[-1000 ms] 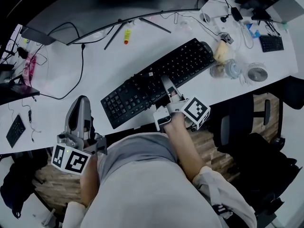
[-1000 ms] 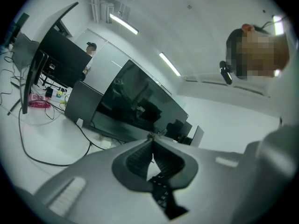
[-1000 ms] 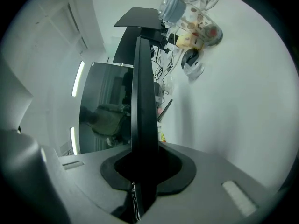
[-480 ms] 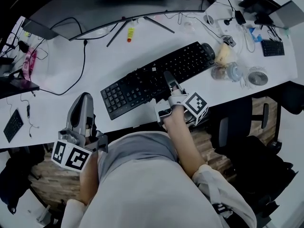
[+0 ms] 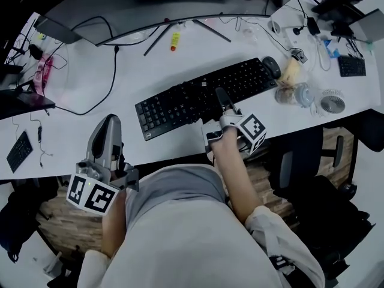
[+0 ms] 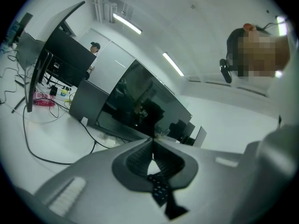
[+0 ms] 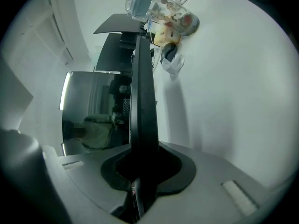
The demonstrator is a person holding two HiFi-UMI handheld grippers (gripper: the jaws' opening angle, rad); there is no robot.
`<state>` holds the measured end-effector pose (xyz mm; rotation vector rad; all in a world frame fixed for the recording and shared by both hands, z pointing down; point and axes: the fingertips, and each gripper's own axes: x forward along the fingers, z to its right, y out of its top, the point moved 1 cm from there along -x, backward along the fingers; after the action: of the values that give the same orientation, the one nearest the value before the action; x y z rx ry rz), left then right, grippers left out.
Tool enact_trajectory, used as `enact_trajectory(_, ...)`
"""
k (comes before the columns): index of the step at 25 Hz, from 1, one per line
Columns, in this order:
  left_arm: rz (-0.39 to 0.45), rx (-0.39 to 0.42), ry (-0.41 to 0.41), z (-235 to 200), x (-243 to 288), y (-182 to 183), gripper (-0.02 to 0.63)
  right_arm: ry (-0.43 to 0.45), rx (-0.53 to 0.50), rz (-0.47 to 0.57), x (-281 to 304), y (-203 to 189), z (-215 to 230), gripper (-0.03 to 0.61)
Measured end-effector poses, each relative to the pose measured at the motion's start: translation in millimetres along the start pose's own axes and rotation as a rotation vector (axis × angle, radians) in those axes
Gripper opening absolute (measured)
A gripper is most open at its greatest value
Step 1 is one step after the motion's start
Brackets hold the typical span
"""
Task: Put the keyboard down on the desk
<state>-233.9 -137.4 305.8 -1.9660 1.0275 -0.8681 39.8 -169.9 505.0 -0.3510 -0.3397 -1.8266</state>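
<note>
1. Leftward first: loose cables and a small black keypad lie on the far-left stretch of the counter, well apart from the work.
2. Left gripper hangs at the counter's near edge beside the person's body. Its jaws are pressed together with nothing between them, as its own view confirms. Judged parked there, out of the keyboard's way; this job needs one hand.
3. Keyboard sits slantwise across the bare middle of the counter, in front of the curved monitor and near the front edge. From the right gripper view it reads as a thin dark blade with a shadow beside it. I cannot tell whether it lies fully flat or one edge is a touch raised.
4. Right gripper has its jaws nearly closed, clamped on the keyboard's near long edge about midway along. A mid-edge grip likely keeps the board balanced while it is laid down. Release looks to be the step remaining.
5. Rightward: a mouse lies just beside the keyboard's far end, with clutter and a small fan beyond. The slanted placement probably keeps clear of them.
</note>
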Motion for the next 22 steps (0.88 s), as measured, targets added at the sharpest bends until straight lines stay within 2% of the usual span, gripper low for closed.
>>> enact_trajectory(11, 0.001, -0.004, 0.019, -12, -1, 3, 0.0, 0.004, 0.039, 0.03, 17, -2, 8, 0.067)
enact_trajectory(22, 0.006, -0.008, 0.043, -23, -2, 6, 0.0, -0.043, 0.112, 0.058, 33, -4, 24, 0.067)
